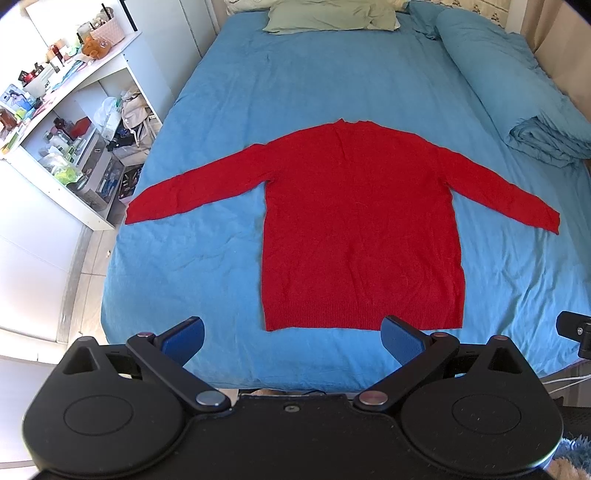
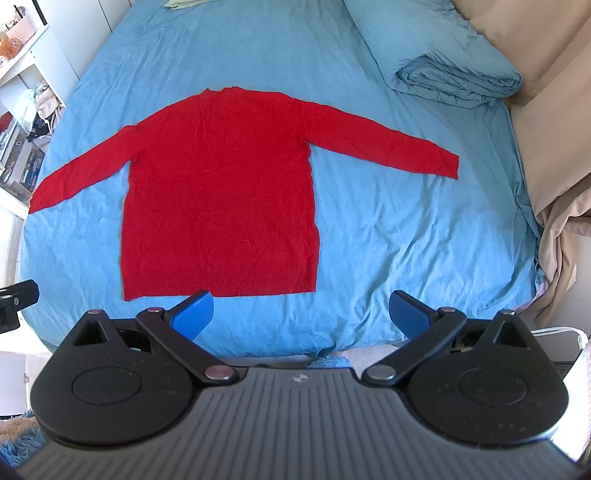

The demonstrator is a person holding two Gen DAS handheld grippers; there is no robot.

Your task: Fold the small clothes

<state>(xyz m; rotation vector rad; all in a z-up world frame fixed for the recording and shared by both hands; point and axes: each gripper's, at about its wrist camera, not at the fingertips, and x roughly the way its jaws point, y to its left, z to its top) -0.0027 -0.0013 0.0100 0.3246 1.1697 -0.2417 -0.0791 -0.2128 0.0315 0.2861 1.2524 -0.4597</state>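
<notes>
A red long-sleeved sweater [image 1: 362,229] lies flat on the blue bed sheet [image 1: 192,258], sleeves spread to both sides, hem toward me, collar at the far end. It also shows in the right wrist view [image 2: 221,199]. My left gripper [image 1: 291,338] is open and empty, held above the near bed edge just before the hem. My right gripper [image 2: 301,314] is open and empty, near the hem's right corner. Neither gripper touches the sweater.
A folded blue duvet [image 1: 517,92] lies along the bed's right side and a green pillow [image 1: 332,16] at the head. A cluttered white shelf [image 1: 74,129] stands left of the bed. Beige fabric [image 2: 554,147] hangs at the right.
</notes>
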